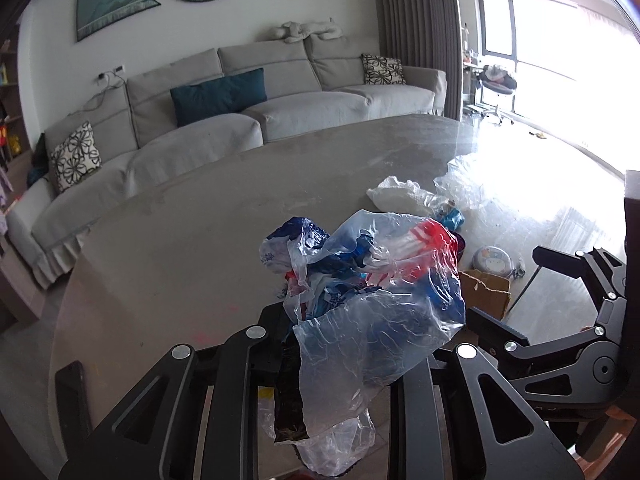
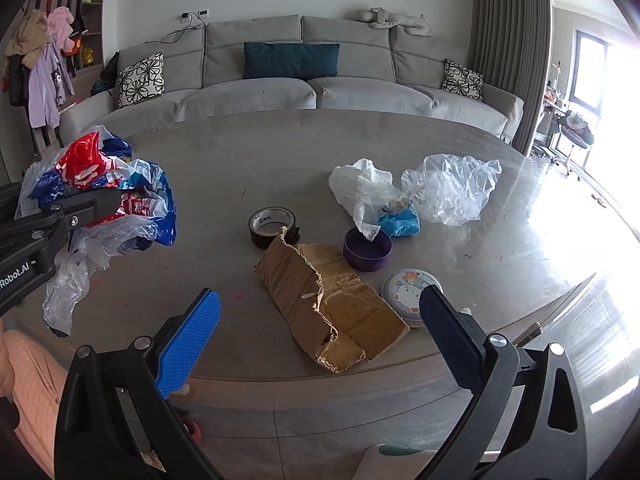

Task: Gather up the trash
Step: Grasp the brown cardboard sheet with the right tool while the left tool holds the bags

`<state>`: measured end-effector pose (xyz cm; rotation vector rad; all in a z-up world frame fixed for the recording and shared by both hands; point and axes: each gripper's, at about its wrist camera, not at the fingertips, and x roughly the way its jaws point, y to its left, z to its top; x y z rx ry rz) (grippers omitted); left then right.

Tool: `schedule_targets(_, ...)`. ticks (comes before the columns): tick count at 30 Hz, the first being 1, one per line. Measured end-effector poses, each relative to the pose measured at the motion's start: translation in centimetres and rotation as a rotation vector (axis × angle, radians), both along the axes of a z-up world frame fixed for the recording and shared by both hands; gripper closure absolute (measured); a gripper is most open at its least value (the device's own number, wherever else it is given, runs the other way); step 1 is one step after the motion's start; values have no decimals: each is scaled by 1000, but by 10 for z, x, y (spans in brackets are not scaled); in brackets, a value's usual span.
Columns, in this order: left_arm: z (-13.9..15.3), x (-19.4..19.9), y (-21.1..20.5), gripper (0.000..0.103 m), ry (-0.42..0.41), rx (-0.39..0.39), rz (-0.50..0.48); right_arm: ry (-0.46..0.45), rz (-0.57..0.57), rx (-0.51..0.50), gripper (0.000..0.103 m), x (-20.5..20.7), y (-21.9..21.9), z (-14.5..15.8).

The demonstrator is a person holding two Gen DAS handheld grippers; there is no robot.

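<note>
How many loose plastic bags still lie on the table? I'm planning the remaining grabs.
2: a whitish bag draped into the purple cup, and a clear bag right of it. More may hide beneath.

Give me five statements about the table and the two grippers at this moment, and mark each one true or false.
1. The left gripper is shut on a bundle of plastic bags. True.
2. The right gripper holds the torn cardboard. False: its jaws stand open and empty above the table, and the cardboard lies flat.
3. The roll of black tape sits beside the far end of the cardboard. True.
4. The purple dish is stacked on the round cartoon tin. False: each rests on the table by itself.
5. The crumpled clear bag lies on the sofa. False: it lies on the table, beside a white bag.
</note>
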<state>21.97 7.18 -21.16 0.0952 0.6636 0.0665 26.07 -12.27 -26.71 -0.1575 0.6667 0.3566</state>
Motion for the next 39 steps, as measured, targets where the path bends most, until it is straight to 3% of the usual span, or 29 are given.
schedule_targets(9, -11, 10, 3, 80, 29, 2, 6, 38, 22, 7, 5, 18, 8, -24)
schedule_targets(12, -13, 13, 1, 80, 34, 5, 10, 54, 32, -5, 24, 22, 9, -32)
schedule_targets(13, -14, 13, 2, 80, 36, 5, 11, 67, 26, -2, 36, 25, 8, -35)
schedule_targets(15, -14, 14, 2, 80, 38, 1, 12, 101, 23, 18, 46, 29, 6, -43)
schedule_targets(19, -14, 14, 3, 80, 40, 5, 10, 109, 30, 5, 53, 27, 6, -51)
schedule_targets(21, -15, 15, 3, 80, 42, 5, 12, 105, 33, 2, 63, 25, 6, -51)
schedule_targets(23, -15, 15, 3, 80, 46, -2, 13, 114, 50, 22, 95, 23, 6, -50)
schedule_targets(31, -9, 9, 4, 80, 33, -3, 19, 66, 103, -31, 97, 2, 20, -36)
schedule_targets(39, 6, -8, 4, 80, -12, -15, 27, -25, 94, 34, 97, -26, 12, 13)
